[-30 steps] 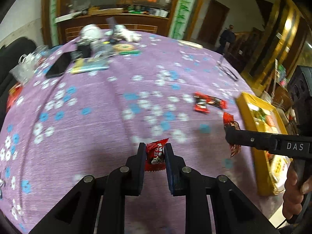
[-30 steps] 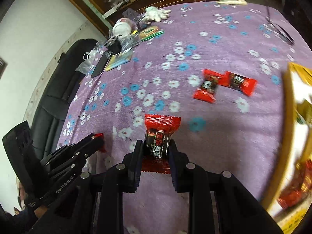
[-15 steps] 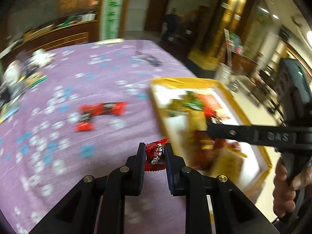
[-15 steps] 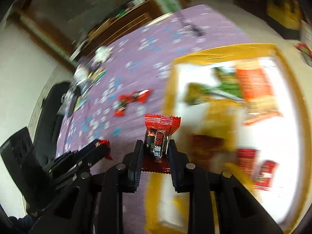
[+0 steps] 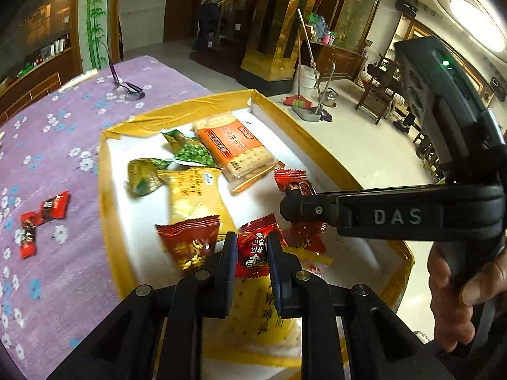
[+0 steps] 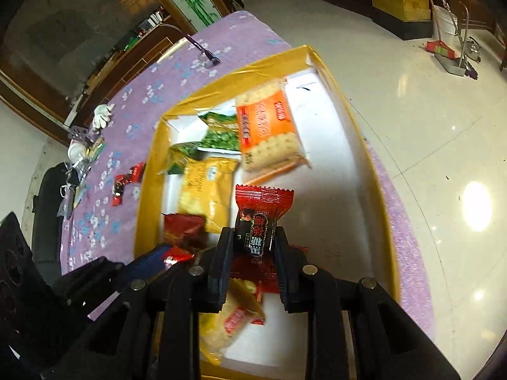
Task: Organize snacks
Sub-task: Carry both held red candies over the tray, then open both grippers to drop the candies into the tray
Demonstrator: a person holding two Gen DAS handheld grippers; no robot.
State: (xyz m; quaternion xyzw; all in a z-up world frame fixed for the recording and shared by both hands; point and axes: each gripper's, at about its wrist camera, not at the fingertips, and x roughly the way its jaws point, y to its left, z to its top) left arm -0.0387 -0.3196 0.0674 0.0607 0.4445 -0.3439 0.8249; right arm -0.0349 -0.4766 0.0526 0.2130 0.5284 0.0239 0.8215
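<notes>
Now, left wrist view: the left gripper (image 5: 252,250) is clamped on a small red foil-wrapped candy (image 5: 255,253), carried from the purple flowered tablecloth (image 5: 63,126) to above the yellow-rimmed white tray (image 5: 107,209).
Seen alongside: the right gripper (image 5: 286,207), reaching in over the tray.
Right wrist view: the right gripper (image 6: 250,240) is clamped on a red-and-black wrapped candy (image 6: 258,221), likewise brought over the tray (image 6: 364,164).
Left behind: two joined red candy packets (image 6: 126,182) on the cloth.
Meaning: both candies are judged ready for release; more remain to be fetched.
</notes>
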